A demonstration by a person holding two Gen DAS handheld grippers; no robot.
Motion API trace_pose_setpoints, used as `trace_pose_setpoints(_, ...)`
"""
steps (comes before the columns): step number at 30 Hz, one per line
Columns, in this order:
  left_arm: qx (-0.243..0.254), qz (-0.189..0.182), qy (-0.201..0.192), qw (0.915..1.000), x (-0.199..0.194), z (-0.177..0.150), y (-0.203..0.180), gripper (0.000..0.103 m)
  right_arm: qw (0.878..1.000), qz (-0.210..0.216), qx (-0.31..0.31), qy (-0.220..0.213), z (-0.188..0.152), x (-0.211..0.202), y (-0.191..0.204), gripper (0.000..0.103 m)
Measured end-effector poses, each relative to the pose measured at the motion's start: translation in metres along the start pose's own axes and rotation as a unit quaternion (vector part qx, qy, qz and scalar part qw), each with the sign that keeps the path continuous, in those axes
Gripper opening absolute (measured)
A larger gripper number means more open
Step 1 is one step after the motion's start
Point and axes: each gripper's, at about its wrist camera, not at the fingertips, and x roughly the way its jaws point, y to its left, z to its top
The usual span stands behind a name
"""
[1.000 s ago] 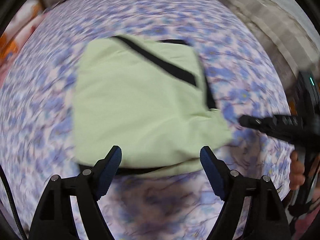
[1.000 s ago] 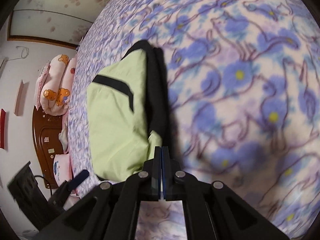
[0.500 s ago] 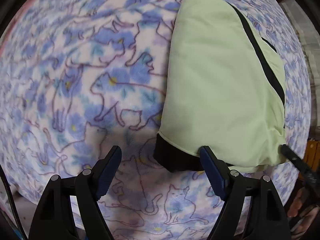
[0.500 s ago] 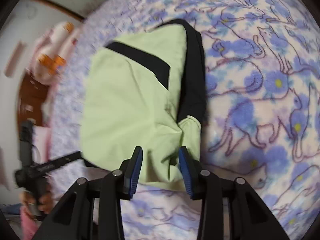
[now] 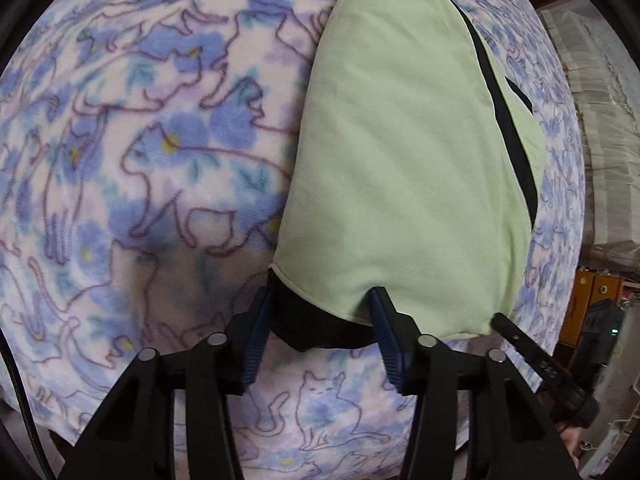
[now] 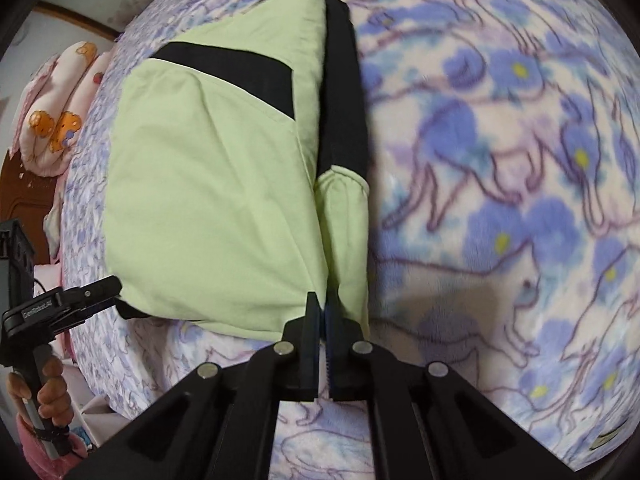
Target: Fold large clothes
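A folded light-green garment (image 5: 400, 160) with black trim lies on a bed; the right wrist view shows it (image 6: 208, 200) with a black band and a folded sleeve. My left gripper (image 5: 320, 300) points down at its near corner. The jaws are closing, with the black and green corner between the blue pads (image 5: 256, 336), and the cloth is not bunched. My right gripper (image 6: 322, 308) is shut on the garment's near edge, where the sleeve meets the body. Each view shows the other gripper: the right one (image 5: 532, 360) and the left one (image 6: 60, 304), held by a hand (image 6: 48, 384).
A fleece blanket (image 5: 160, 160) printed with cats and blue flowers covers the bed (image 6: 500, 160). A rolled pink quilt (image 6: 56, 120) with bears lies by a wooden headboard (image 6: 24, 208). A wooden cabinet (image 5: 592, 304) stands beyond the bed's edge.
The left gripper swung to the garment's corner, came lower, and its jaws narrowed around it. The right jaws opened over the near edge, then shut on it.
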Motion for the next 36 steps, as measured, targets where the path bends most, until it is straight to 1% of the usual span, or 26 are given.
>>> trace_pose_setpoints(4, 0.017, 0.016, 0.013, 0.9996, 0.014, -0.002, -0.002, 0.048, 1.0, -0.001, 0.027, -0.003, -0.003, 0.016, -0.011, 0.001)
trace_pose_setpoints(6, 0.02, 0.038, 0.021, 0.9988, 0.025, -0.001, -0.006, 0.05, 0.999, -0.012, 0.031, -0.007, -0.004, 0.029, -0.012, 0.001)
trace_pose_setpoints(9, 0.023, 0.066, 0.019, 0.9974, 0.037, 0.002, -0.018, 0.05, 0.999, -0.042, 0.023, -0.011, -0.001, 0.038, -0.003, 0.0)
trace_pose_setpoints(11, 0.027, 0.072, 0.012, 0.997, 0.037, -0.001, -0.024, 0.05, 0.998, -0.047, 0.026, -0.016, -0.003, 0.037, 0.001, 0.001)
trace_pose_setpoints(14, 0.039, 0.07, -0.014, 0.9967, 0.022, -0.011, -0.028, 0.048, 0.998, -0.035, 0.035, -0.049, -0.013, 0.023, 0.001, 0.001)
trace_pose_setpoints(16, 0.06, 0.076, -0.042, 0.9944, 0.006, -0.024, -0.036, 0.047, 0.995, -0.044, 0.017, -0.093, -0.026, 0.005, 0.008, 0.002)
trace_pose_setpoints(17, 0.072, 0.079, -0.058, 0.9925, -0.001, -0.03, -0.039, 0.047, 0.992, -0.053, 0.003, -0.114, -0.032, -0.003, 0.012, 0.002)
trace_pose_setpoints(19, 0.093, 0.075, -0.086, 0.9891, -0.013, -0.044, -0.046, 0.047, 0.982, -0.075, -0.041, -0.171, -0.049, -0.022, 0.028, 0.004)
trace_pose_setpoints(21, 0.114, 0.054, -0.104, 0.9866, -0.023, -0.055, -0.05, 0.046, 0.973, -0.083, -0.071, -0.202, -0.058, -0.034, 0.033, 0.006)
trace_pose_setpoints(22, 0.122, 0.043, -0.113, 0.9851, -0.027, -0.062, -0.052, 0.046, 0.969, -0.076, -0.086, -0.219, -0.065, -0.041, 0.04, 0.006)
trace_pose_setpoints(23, 0.129, 0.035, -0.117, 0.9841, -0.03, -0.066, -0.054, 0.046, 0.967, -0.059, -0.095, -0.23, -0.07, -0.046, 0.044, 0.006)
trace_pose_setpoints(24, 0.135, 0.028, -0.118, 0.9834, -0.031, -0.07, -0.057, 0.04, 0.964, -0.044, -0.101, -0.241, -0.072, -0.053, 0.045, 0.006)
trace_pose_setpoints(25, 0.138, 0.023, -0.116, 0.9833, -0.031, -0.071, -0.056, 0.036, 0.96, -0.037, -0.108, -0.255, -0.074, -0.059, 0.048, 0.006)
trace_pose_setpoints(26, 0.139, 0.021, -0.108, 0.9842, -0.027, -0.072, -0.058, 0.027, 0.957, -0.031, -0.117, -0.265, -0.077, -0.063, 0.053, 0.006)
trace_pose_setpoints(27, 0.138, 0.018, -0.098, 0.9855, -0.023, -0.071, -0.059, 0.013, 0.955, -0.012, -0.132, -0.265, -0.078, -0.065, 0.059, 0.006)
trace_pose_setpoints(28, 0.137, 0.01, -0.089, 0.9865, -0.019, -0.069, -0.059, 0.009, 0.956, 0.005, -0.143, -0.256, -0.078, -0.063, 0.065, 0.006)
trace_pose_setpoints(29, 0.135, 0.003, -0.083, 0.9874, -0.015, -0.069, -0.062, 0.009, 0.957, 0.018, -0.153, -0.246, -0.078, -0.058, 0.074, 0.005)
trace_pose_setpoints(30, 0.131, -0.012, -0.073, 0.9885, -0.009, -0.068, -0.064, 0.009, 0.957, 0.024, -0.158, -0.244, -0.08, -0.053, 0.079, 0.002)
trace_pose_setpoints(32, 0.134, -0.044, -0.075, 0.9871, -0.003, -0.069, -0.066, 0.009, 0.957, 0.04, -0.172, -0.23, -0.076, -0.039, 0.086, 0.0)
trace_pose_setpoints(34, 0.14, -0.055, -0.081, 0.9853, 0.005, -0.066, -0.069, 0.008, 0.96, 0.059, -0.168, -0.216, -0.07, -0.024, 0.092, 0.0)
trace_pose_setpoints(36, 0.146, -0.049, -0.076, 0.9852, 0.015, -0.058, -0.074, 0.006, 0.962, 0.084, -0.151, -0.211, -0.063, -0.013, 0.093, 0.0)
